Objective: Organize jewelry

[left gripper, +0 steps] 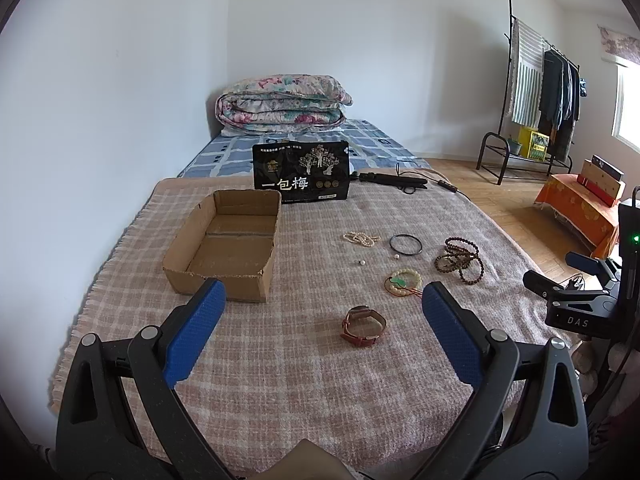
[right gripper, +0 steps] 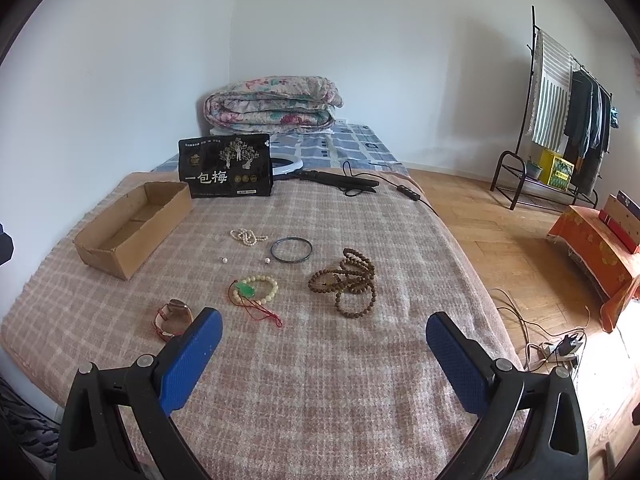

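Jewelry lies spread on a pink checked blanket point(left gripper: 280, 360). A brown leather watch point(left gripper: 363, 331) point(right gripper: 173, 318) is nearest. Beyond it are a cream bead bracelet with a green pendant and red cord point(left gripper: 403, 279) point(right gripper: 256, 289), a dark wooden bead strand point(left gripper: 460, 259) point(right gripper: 347, 282), a black bangle point(left gripper: 405, 245) point(right gripper: 291, 251), a pearl string point(left gripper: 361, 238) point(right gripper: 247, 237) and two loose pearls point(left gripper: 363, 263) point(right gripper: 224, 259). An empty cardboard box point(left gripper: 228, 242) point(right gripper: 132, 222) sits at the left. My left gripper point(left gripper: 322, 296) hovers open above the watch. My right gripper point(right gripper: 324, 322) is open, holding nothing.
A black snack bag point(left gripper: 301, 173) point(right gripper: 226, 171) stands behind the box, beside a black hair straightener with its cord point(left gripper: 394, 179) point(right gripper: 340, 179). A folded floral quilt point(left gripper: 282, 104) lies at the bed's far end. Wooden floor, a clothes rack point(right gripper: 560, 128) and cables point(right gripper: 556, 346) are to the right.
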A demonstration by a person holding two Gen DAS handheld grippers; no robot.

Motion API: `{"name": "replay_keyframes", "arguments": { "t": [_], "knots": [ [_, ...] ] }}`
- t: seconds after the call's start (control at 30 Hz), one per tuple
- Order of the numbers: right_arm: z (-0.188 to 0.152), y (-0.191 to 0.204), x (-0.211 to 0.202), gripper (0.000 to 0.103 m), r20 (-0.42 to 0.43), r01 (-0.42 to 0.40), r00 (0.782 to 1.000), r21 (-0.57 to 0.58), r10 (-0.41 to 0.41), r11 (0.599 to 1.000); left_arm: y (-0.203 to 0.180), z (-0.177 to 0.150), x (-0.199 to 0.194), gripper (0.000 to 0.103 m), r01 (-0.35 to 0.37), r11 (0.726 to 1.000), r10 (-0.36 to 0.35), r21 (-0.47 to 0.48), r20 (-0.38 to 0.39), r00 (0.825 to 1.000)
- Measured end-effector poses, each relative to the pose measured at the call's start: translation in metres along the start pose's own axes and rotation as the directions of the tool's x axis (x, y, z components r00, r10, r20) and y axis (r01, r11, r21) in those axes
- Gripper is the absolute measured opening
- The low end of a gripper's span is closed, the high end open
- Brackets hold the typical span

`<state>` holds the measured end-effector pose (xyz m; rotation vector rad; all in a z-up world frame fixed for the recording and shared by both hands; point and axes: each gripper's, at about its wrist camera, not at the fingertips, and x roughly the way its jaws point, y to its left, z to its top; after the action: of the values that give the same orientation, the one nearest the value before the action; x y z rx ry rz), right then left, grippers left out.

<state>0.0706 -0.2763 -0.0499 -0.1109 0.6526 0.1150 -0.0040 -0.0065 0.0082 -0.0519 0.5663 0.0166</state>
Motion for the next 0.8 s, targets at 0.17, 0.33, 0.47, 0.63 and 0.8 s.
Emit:
{"name": "replay_keyframes", "arguments": {
  "t": [0.17,0.33,0.47,0.63,0.8],
  "knots": [
    [-0.0005,-0.0008,0.0006,0.103,-0.003,0.001,1.0,-0.002,-0.001,1.0,0.0,-0.0004,0.0001,0.1,0.0,1.0,0.0,-0.001,0.0,1.0],
    [-0.0006,0.0001,0.0014,0.103,-0.009,-0.001,1.0,0.004,0.001,1.0,-0.0005,-0.0005,-0.0004,0.1,0.0,1.0,0.0,0.0,-0.001,1.0],
    [-0.0001,0.0002,0.0022,0.103,-0.011,-0.006,1.0,0.008,0.006,1.0,-0.003,0.0037,-0.0046,0.1,0.002,1.0,-0.002,0.001,-0.006,1.0],
    [0.0007,0.002,0.0038,0.103,-0.015,-0.01,1.0,0.002,0.01,1.0,-0.0034,0.0034,-0.0045,0.1,0.002,1.0,-0.002,0.002,-0.006,1.0],
    [0.0006,0.0029,0.0043,0.103,-0.015,-0.011,1.0,0.001,0.011,1.0,-0.0037,0.0026,-0.0039,0.1,0.001,1.0,-0.001,0.002,-0.008,1.0]
  ]
}}
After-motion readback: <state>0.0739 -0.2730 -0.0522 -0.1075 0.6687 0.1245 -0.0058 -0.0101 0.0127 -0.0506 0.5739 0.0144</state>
